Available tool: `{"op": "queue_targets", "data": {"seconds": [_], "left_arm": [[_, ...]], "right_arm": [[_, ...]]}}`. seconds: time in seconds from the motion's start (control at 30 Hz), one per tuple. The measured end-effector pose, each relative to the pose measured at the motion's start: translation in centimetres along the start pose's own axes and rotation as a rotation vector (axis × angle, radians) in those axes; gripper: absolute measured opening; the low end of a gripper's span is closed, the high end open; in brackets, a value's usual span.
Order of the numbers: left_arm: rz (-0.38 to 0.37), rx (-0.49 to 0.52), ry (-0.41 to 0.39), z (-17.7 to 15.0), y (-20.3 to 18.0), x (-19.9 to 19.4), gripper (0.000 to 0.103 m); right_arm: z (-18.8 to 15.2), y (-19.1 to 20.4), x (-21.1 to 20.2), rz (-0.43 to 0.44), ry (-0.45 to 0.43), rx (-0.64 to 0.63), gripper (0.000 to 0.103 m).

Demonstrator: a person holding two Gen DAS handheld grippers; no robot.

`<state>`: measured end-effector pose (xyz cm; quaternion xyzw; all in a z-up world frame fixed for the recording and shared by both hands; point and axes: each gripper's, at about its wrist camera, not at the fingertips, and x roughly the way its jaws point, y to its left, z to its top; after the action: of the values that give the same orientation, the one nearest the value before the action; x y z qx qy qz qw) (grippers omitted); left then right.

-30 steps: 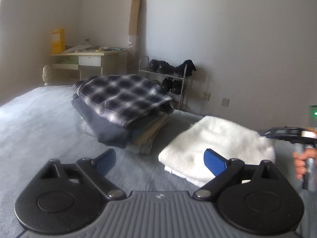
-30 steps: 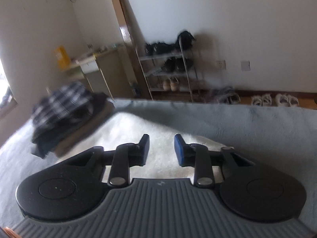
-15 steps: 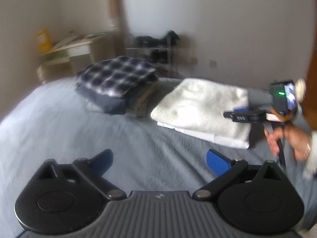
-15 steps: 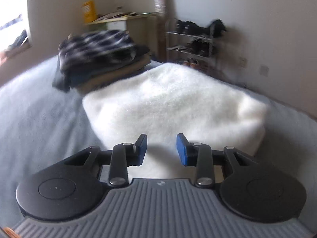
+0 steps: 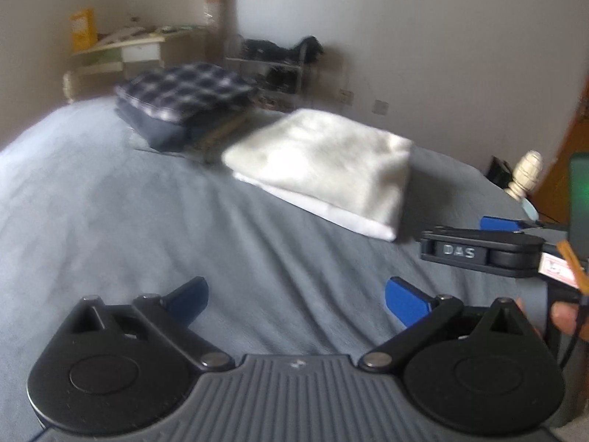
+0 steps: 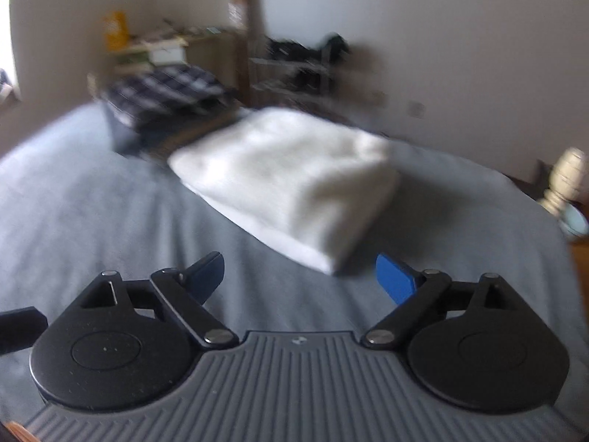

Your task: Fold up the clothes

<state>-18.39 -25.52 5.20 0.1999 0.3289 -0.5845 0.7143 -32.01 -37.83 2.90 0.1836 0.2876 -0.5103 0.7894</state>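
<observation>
Both hand-held grippers hover over bare bedsheet with nothing between their blue pads: the left gripper (image 5: pixel 296 300) is spread wide, and the right gripper (image 6: pixel 300 276) has its jaws opening, already well apart.

A grey-blue bedsheet (image 5: pixel 129 213) covers the bed, soft and faintly creased. At 12 o'clock from the left gripper lies the folded white garment (image 5: pixel 324 162), a fluffy, thick rectangle with a thinner white layer showing along its near edge. At 11 o'clock, just beside it, sits a stack of folded clothes (image 5: pixel 184 103) topped by a dark plaid shirt. Beyond the bed stand pale walls, a cluttered desk (image 5: pixel 136 48) and a shoe rack (image 5: pixel 279 66).

Open sheet stretches to 9 o'clock and before both grippers. At 3 o'clock in the left view the right gripper's black body shows side-on, close by. A turned bedpost knob (image 6: pixel 567 176) marks the bed's far right corner.
</observation>
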Motion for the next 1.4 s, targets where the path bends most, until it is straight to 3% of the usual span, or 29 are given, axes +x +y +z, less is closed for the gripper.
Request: {"op": "queue_targets", "data": {"seconds": [0.17,0.3,0.53,0.73,0.9,1.17,1.4], "left_arm": [[0.056,0.073,0.020,-0.7,-3.0,0.2,0.103],[0.102,0.066,0.045,-0.6,-4.3,0.4,0.103],[0.212,0.107,0.016,0.0,-6.0,-0.2,0.103],[0.188,0.045,0.013,0.3,-6.2,-1.0,0.103],[0.189,0.001,0.014,0.2,-6.4,-1.5,0.103],[0.130,-0.010,0.015,0.2,-7.5,-1.3,0.102],[0.135,-0.030,-0.011,0.4,-7.8,-1.4,0.102]], "right_arm": [[-0.7,-1.7,-0.9,-0.045,-0.001,0.029,0.091],[-0.9,-2.2,-1.2,-0.040,-0.026,0.002,0.097],[-0.7,-3.6,-1.7,-0.033,-0.039,0.023,0.100],[-0.4,-4.6,-2.8,-0.018,-0.081,0.031,0.101],[-0.2,-4.5,-4.4,-0.048,-0.165,-0.067,0.102],[-0.8,-4.8,-4.2,-0.075,-0.087,-0.057,0.102],[-1.1,-5.7,-3.5,-0.077,-0.059,-0.021,0.102]]}}
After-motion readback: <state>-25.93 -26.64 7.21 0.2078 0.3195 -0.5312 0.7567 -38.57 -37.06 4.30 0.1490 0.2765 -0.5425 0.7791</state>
